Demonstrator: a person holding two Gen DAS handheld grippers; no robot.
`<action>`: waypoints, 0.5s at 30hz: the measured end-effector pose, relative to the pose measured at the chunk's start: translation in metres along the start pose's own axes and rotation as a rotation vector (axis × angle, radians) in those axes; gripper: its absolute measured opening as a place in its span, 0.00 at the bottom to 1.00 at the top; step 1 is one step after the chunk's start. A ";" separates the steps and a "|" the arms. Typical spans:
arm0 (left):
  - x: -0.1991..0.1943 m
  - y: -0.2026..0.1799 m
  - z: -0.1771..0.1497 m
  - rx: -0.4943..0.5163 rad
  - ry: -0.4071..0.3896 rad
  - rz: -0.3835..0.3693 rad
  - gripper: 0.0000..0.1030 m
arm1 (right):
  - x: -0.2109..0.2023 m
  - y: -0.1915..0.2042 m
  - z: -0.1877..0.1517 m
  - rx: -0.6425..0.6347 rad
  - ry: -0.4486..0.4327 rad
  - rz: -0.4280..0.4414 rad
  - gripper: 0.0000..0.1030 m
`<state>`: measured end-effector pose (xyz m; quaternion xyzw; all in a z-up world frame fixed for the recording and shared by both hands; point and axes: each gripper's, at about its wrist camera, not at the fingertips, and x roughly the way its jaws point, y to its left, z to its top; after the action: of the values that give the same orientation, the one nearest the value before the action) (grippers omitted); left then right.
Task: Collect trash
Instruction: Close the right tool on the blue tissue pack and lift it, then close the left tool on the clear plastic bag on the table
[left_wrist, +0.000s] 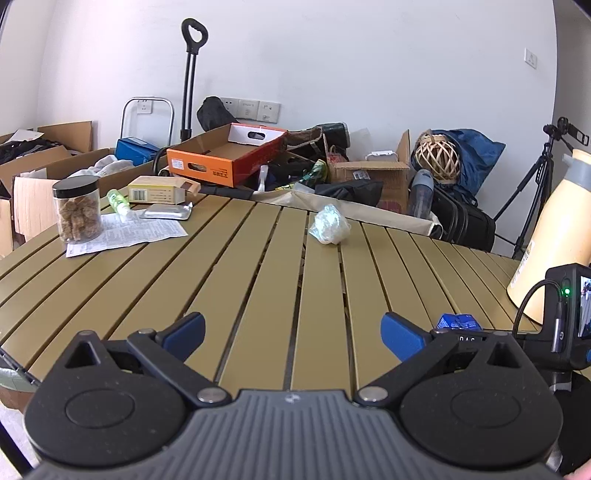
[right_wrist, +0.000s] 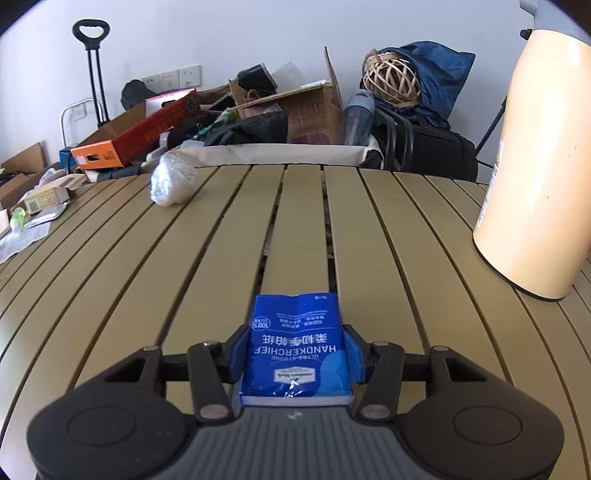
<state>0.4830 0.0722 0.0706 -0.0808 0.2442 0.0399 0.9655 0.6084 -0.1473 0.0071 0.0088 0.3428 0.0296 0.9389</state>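
A blue handkerchief tissue pack (right_wrist: 297, 345) lies on the olive slatted table (right_wrist: 147, 277), and my right gripper (right_wrist: 297, 350) is shut on it, one blue pad against each side. In the left wrist view a corner of that pack (left_wrist: 459, 321) peeks out beyond my right finger. A crumpled clear plastic wad (left_wrist: 329, 224) sits far up the table, also seen as the plastic wad (right_wrist: 173, 183) at the far left edge in the right wrist view. My left gripper (left_wrist: 291, 334) hovers open over bare slats, nothing between its pads.
A cream thermos jug (right_wrist: 539, 177) stands at the right. At the far left are a jar of snacks (left_wrist: 77, 208), a printed paper sheet (left_wrist: 125, 232), a foil pack (left_wrist: 168, 211), a small green bottle (left_wrist: 119, 201) and a yellow carton (left_wrist: 159, 190). Boxes and bags crowd the floor behind.
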 end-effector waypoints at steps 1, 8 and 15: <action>0.002 -0.002 0.001 0.006 0.001 0.002 1.00 | -0.001 0.000 -0.001 -0.001 -0.005 0.000 0.49; 0.020 -0.014 0.020 0.039 0.003 0.013 1.00 | -0.009 -0.015 0.002 0.045 -0.052 0.004 0.49; 0.053 -0.028 0.054 0.063 -0.015 0.033 1.00 | -0.028 -0.065 0.007 0.171 -0.148 -0.049 0.49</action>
<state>0.5578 0.0562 0.0961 -0.0461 0.2393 0.0486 0.9686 0.5943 -0.2143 0.0280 0.0824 0.2740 -0.0236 0.9579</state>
